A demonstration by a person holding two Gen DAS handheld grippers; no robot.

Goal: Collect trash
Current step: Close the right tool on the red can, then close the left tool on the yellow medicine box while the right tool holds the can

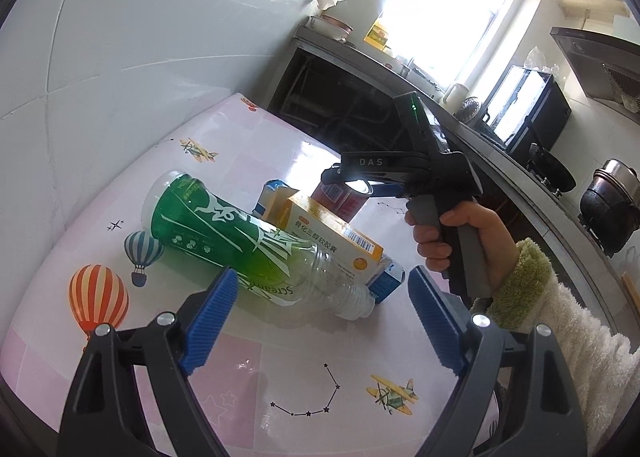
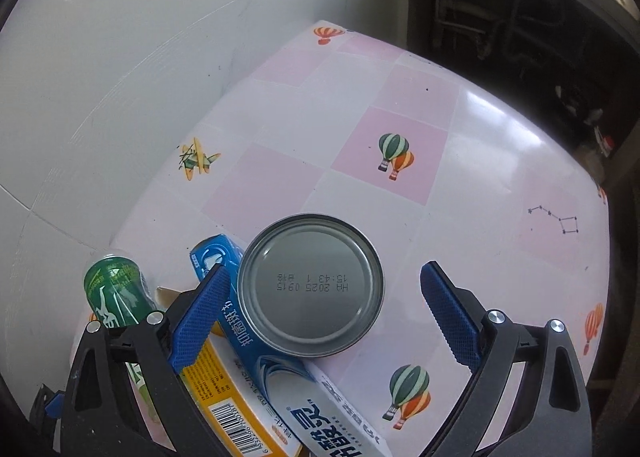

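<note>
Left gripper [image 1: 320, 321] jaws wide, empty, above green-labelled plastic bottle [image 1: 240, 245] lying on table [image 1: 280, 377]. Right gripper [image 2: 324, 321] wide, straddling tin can [image 2: 310, 285], no contact.

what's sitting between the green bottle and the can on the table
Two cartons: a yellow box lying on a blue-and-white box, between the green bottle and the can. The left wrist view shows it best.
</note>
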